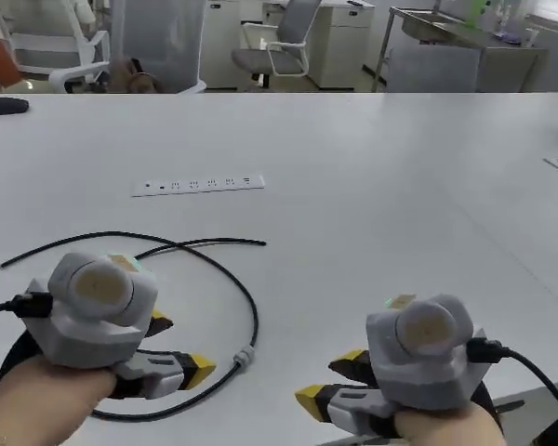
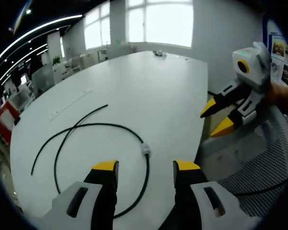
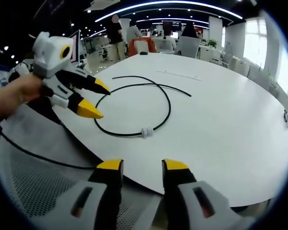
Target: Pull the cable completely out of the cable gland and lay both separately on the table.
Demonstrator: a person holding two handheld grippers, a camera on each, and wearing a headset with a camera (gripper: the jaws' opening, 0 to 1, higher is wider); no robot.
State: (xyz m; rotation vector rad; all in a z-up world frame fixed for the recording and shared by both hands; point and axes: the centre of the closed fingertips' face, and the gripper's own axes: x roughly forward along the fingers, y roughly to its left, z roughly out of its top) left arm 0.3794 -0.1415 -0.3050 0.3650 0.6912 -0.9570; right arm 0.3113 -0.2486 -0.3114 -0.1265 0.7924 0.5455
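Left hand-held gripper (image 1: 181, 346) and right hand-held gripper (image 1: 330, 379) both stand released, jaws moderately apart, touching nothing; the left hovers over the near arc of the loop, the right at the bench (image 1: 400, 186) edge. Between them the thin black cable (image 1: 223, 242) lies in a loose loop, still threaded through the small pale cable gland (image 1: 245, 357). The cable looks light, limp and smooth, so it may slip; the gland seems rigid, so pinch it with one hand-held gripper and the cable just beside it with the other.
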